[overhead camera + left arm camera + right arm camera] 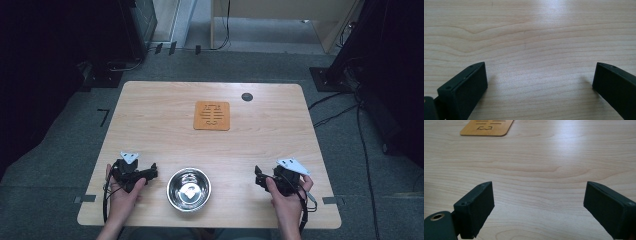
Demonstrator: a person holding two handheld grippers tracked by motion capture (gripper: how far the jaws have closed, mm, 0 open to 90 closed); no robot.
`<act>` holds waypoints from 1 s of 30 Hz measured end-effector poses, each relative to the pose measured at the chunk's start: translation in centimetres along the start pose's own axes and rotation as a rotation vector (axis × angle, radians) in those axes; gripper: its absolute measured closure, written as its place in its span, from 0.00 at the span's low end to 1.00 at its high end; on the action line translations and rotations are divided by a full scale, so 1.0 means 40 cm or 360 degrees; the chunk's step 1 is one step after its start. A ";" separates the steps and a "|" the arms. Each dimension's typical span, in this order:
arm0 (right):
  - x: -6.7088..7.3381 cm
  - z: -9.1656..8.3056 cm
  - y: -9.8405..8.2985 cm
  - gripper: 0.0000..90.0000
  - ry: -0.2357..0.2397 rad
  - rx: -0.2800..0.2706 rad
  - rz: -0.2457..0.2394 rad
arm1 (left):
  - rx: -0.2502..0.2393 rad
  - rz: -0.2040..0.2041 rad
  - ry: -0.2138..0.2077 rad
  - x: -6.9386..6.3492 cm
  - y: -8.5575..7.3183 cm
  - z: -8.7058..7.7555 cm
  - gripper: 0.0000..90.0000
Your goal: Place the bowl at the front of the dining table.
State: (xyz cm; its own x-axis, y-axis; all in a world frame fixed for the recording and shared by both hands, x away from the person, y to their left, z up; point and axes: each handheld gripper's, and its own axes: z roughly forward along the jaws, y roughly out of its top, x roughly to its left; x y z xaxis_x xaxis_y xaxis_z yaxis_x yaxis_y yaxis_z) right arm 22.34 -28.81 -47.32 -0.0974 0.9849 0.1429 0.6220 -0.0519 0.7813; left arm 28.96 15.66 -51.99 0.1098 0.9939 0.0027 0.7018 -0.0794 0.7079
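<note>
Both grippers resting low on table [150, 110], jaws wide, nothing held. Steel bowl [188, 189] sits between L gripper [150, 173] and R gripper [258, 176], just beside each, so I reckon either can reach it. Wooden trivet [212, 115] well ahead of both, prob the bowl's landing spot.

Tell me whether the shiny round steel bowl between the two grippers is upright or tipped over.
Upright. The shiny round steel bowl sits on its base on the wooden table, its opening facing up, and nothing shows inside.
</note>
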 end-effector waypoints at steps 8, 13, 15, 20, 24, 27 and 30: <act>0.028 0.001 0.000 0.11 0.0047 -0.0017 -0.0004 | 0.0000 0.0000 0.0000 0.000 0.000 0.000 0.00; 0.040 0.002 0.000 0.11 0.0065 -0.0020 -0.0012 | 0.0000 0.0000 0.0000 0.000 0.000 0.000 0.00; 0.044 0.003 0.000 0.11 0.0067 -0.0016 -0.0009 | 0.0000 0.0000 0.0000 0.000 0.000 0.000 0.00; 0.055 0.004 0.000 0.11 0.0076 -0.0010 -0.0011 | 0.0000 0.0000 0.0000 0.000 0.000 0.000 0.00; 0.067 0.007 -0.001 0.11 0.0093 -0.0009 -0.0028 | 0.0000 0.0000 0.0000 0.000 0.000 0.000 0.00; 0.080 0.012 -0.003 0.11 0.0106 0.0001 -0.0036 | 0.0000 0.0000 0.0000 0.000 0.000 0.000 0.00; 0.090 0.013 -0.003 0.11 0.0118 0.0005 -0.0036 | 0.0000 0.0000 0.0000 0.000 0.000 0.000 0.00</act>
State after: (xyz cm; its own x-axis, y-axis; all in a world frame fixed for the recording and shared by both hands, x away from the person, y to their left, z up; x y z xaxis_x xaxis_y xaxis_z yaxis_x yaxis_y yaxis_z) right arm 22.32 -25.18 -47.21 -0.1686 0.9709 0.1700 0.6212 -0.0292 0.7831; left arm 28.96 15.66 -51.99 0.1096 0.9940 0.0024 0.7017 -0.0791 0.7080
